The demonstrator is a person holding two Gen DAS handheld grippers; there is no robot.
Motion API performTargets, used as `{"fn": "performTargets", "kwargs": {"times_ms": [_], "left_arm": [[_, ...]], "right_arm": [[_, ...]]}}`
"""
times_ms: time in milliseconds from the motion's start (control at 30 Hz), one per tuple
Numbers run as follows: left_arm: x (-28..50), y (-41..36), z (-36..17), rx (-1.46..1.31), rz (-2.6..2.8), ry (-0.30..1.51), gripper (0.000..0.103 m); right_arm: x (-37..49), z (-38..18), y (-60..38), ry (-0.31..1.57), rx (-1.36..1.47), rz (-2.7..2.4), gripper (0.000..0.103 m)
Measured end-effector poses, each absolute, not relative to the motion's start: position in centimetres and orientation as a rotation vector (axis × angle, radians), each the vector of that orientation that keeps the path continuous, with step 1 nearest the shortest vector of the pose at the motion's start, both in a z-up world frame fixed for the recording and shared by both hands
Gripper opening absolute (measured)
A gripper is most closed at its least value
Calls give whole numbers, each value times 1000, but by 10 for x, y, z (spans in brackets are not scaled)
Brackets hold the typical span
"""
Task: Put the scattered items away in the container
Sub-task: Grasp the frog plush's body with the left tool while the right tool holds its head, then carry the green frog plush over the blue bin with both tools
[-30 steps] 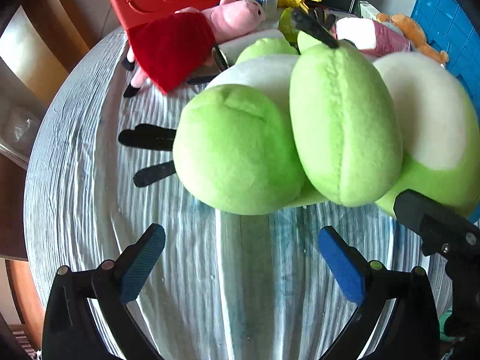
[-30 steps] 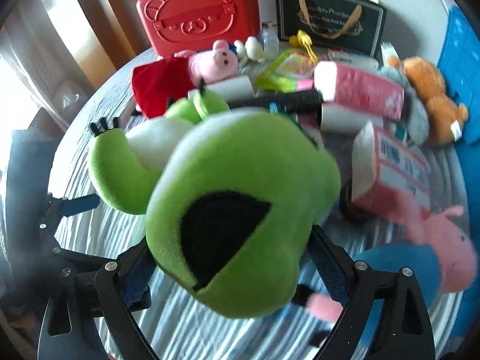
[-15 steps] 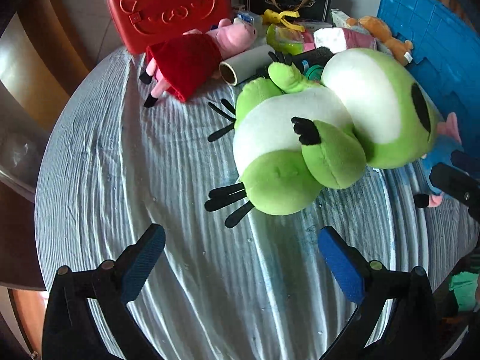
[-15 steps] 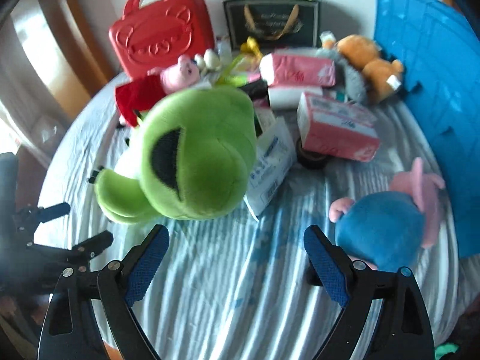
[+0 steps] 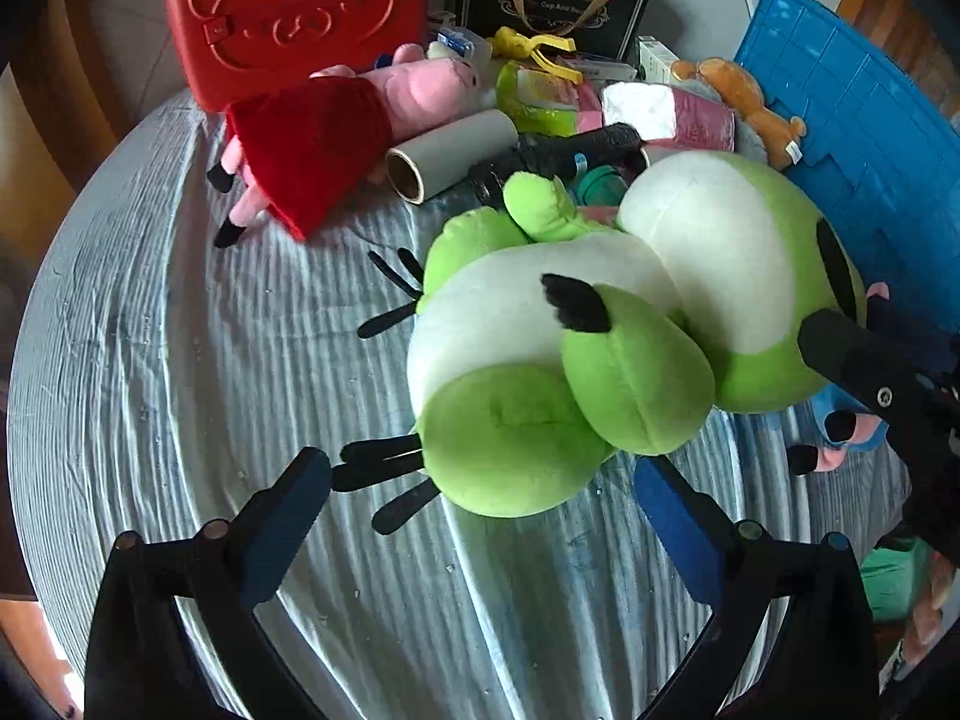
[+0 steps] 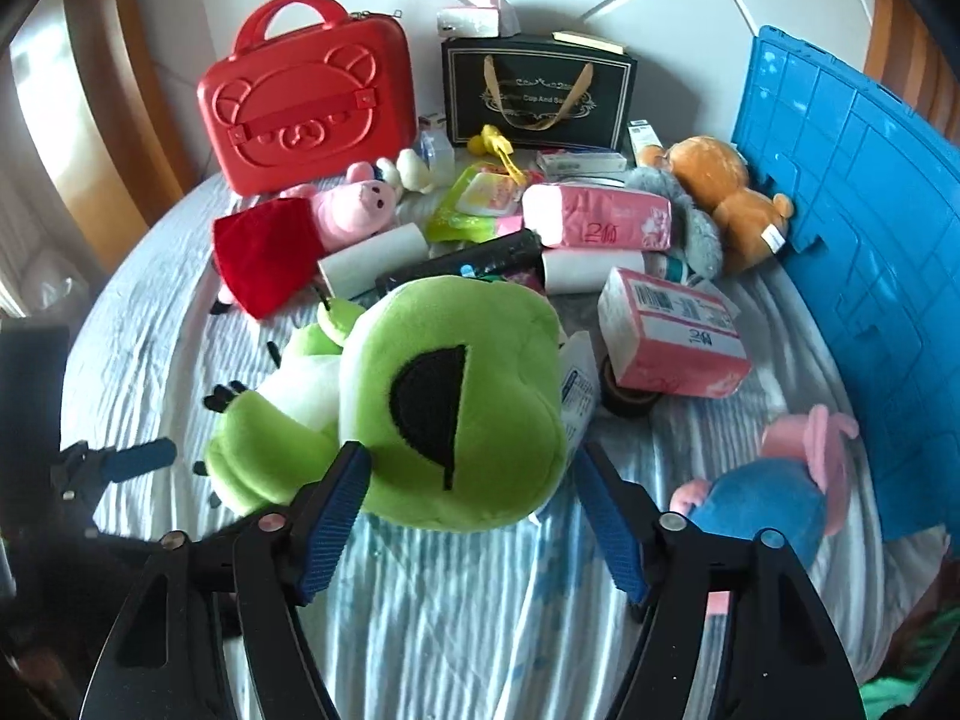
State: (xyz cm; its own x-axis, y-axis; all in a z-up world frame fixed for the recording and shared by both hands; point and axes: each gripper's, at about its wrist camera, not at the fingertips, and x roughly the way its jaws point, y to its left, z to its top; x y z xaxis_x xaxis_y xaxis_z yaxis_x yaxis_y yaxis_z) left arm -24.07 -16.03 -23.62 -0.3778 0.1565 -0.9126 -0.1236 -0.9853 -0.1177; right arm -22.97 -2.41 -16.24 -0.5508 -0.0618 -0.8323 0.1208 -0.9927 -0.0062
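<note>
A big green and white frog plush [image 5: 576,348] lies on the striped cloth, its head toward the blue crate [image 5: 870,138]. My left gripper [image 5: 480,516] is open, its pads on either side of the frog's foot without touching. My right gripper [image 6: 474,504] is open around the frog's head [image 6: 450,408], with the pads close to it but not pressing. The blue crate [image 6: 852,252] stands at the right edge in both views.
A red bear case [image 6: 312,114] and a black gift bag [image 6: 534,90] stand at the back. Around the frog lie a pig plush in red [image 6: 288,240], paper rolls, pink tissue packs [image 6: 672,330], a brown bear [image 6: 720,192] and a blue pig plush [image 6: 774,492].
The frog went from held in my right gripper close to the cameras to lying on the cloth. My right gripper opened, drew back, then came in around the head again.
</note>
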Motion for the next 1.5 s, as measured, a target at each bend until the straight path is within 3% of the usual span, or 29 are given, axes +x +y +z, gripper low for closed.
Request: {"fn": "performTargets", "kwargs": {"times_ms": [133, 367, 567, 800, 1500], "left_arm": [[-247, -154, -250, -1686, 2453, -77, 85], [-250, -145, -249, -1650, 2468, -34, 77], [-247, -144, -242, -1612, 2510, -9, 63], [-234, -144, -210, -1493, 2586, 40, 61], [-185, -118, -54, -886, 2724, 204, 61]], "right_arm": [[-238, -170, -24, 104, 1437, -2633, 82], [-253, -190, -24, 42, 1477, -2578, 84], [-248, -189, -23, 27, 1451, -2575, 70], [-238, -162, -20, -9, 1346, -2599, 67], [-156, -13, 9, -72, 824, -2902, 67]]}}
